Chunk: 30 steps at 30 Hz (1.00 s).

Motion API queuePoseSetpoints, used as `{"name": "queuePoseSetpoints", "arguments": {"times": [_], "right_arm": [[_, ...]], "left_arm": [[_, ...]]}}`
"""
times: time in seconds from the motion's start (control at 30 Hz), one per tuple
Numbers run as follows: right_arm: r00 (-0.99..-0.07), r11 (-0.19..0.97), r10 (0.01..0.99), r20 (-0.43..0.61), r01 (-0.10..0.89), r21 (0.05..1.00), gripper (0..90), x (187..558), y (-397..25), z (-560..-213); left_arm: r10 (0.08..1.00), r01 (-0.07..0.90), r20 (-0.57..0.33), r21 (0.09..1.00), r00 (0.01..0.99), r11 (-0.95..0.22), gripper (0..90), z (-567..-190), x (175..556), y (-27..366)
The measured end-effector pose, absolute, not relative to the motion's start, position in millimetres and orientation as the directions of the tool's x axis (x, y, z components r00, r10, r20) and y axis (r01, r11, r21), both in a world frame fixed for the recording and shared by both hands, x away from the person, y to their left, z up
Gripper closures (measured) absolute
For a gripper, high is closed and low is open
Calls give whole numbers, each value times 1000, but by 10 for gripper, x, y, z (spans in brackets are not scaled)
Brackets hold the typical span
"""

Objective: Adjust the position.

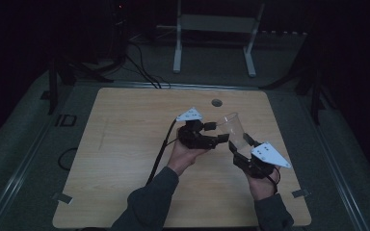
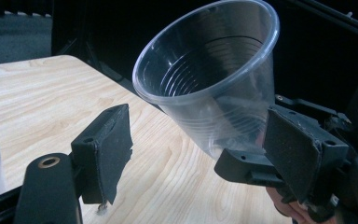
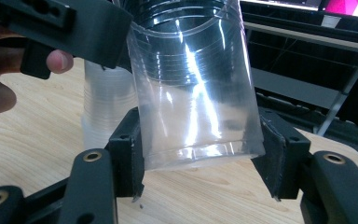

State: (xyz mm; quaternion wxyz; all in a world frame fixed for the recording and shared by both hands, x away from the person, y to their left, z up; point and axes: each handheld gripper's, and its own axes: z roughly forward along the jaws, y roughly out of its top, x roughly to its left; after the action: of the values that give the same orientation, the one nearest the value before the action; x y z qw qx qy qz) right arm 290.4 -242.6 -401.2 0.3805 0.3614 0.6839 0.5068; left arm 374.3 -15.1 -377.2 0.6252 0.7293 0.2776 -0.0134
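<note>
Clear ribbed plastic cup (image 3: pixel 193 88) hangs tilted above the light wooden table (image 1: pixel 125 159); we pinch its base in our right gripper (image 3: pixel 200 161), leaving the mouth free. Our left gripper (image 2: pixel 200 149) stands wide near the rim, touching nothing, probably ready to take it over. Behind, a stack of clear plastic cups (image 3: pixel 105 107) waits; only that stack crowds the space.

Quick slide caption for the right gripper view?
Right hand-held gripper clamps the clear plastic cup near its base, above the wooden table.
</note>
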Motion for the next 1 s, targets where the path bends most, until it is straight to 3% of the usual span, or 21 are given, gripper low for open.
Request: {"name": "queuePoseSetpoints", "arguments": {"times": [1.0], "right_arm": [[-450, 214, 881, -145, 106, 971, 417, 2889, -2381, -4083]], "left_arm": [[340, 497, -484, 866, 806, 54, 220, -3811, 3756, -311]]}}
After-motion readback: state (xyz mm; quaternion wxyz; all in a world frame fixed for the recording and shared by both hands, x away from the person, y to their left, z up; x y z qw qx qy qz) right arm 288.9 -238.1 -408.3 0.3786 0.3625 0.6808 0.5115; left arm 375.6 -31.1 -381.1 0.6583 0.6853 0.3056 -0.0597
